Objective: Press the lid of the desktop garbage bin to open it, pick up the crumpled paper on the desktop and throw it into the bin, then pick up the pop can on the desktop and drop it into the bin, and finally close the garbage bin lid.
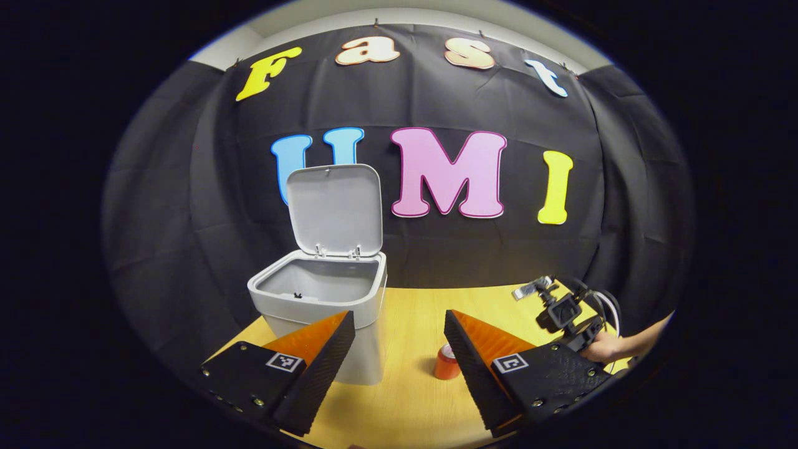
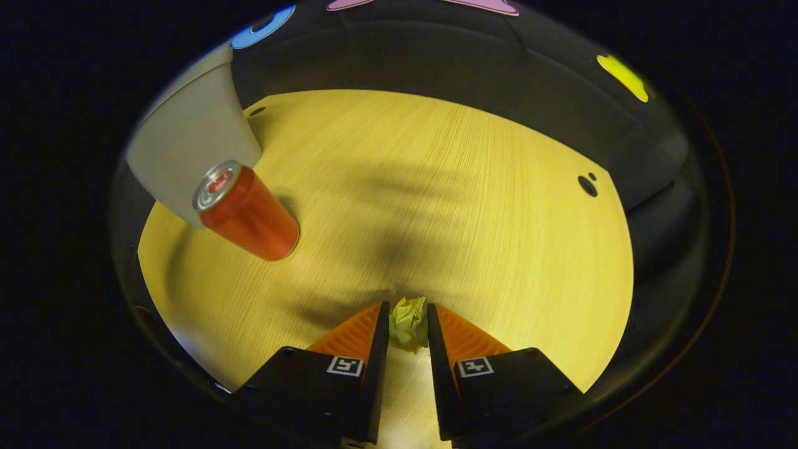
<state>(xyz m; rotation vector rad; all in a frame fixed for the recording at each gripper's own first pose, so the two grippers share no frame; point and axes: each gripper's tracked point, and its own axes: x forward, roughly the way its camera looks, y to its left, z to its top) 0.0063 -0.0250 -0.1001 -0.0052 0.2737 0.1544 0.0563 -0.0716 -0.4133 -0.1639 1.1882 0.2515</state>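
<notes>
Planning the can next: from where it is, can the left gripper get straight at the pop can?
Probably yes. The left gripper is open, the pop can stands upright on bare table just ahead, beside the bin.

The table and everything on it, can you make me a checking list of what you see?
Surface: yellow wooden table, two small dark holes near its far edge.
Job's things: grey bin with lid up; red can upright beside the bin; crumpled paper between the right gripper's fingers.
Clutter: nothing seen.
Grippers: left gripper open, empty; right gripper shut on the paper.
Cables: white cable on the far gripper.
Surroundings: black cloth wall.
</notes>
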